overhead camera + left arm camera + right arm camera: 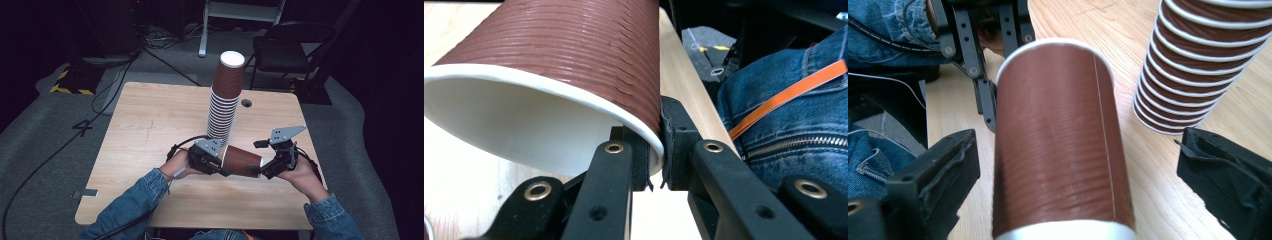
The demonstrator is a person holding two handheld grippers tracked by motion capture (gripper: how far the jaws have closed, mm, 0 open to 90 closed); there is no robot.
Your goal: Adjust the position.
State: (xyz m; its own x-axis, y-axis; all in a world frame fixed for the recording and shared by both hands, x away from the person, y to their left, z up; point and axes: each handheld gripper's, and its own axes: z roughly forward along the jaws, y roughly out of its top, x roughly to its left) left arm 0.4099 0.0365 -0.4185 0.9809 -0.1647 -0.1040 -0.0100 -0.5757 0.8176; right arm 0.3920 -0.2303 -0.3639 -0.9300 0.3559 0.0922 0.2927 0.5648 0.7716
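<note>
- A single brown paper cup [242, 161] lies on its side in the air between the two grippers, just above the near part of the wooden surface [150, 130] and just in front of the tall stack of cups [225, 102].
- The left gripper [224, 170] has its jaws pinching the cup's white rim, one jaw inside the mouth and one outside on the ribbed wall, as the left gripper view makes plain.
- The right gripper [256, 171] sits at the cup's closed bottom end; in the right gripper view its jaws are spread wide on either side of the cup, not touching it.
- Judged from this, the step in hand looks like a hand-over or re-grip of one cup, taken from or bound for the stack.
- The next move probably calls for the right jaws to close across the cup's body, gently, since the thin wall will dent; only then should the left jaws let go of the rim.
- The stack stands just beyond the cup; a swing forward could knock it, as it is tall and leans slightly.
- Open room lies to the left on the bare surface; the near edge is close under both hands, and the right edge is not far from the right hand [305, 176].
</note>
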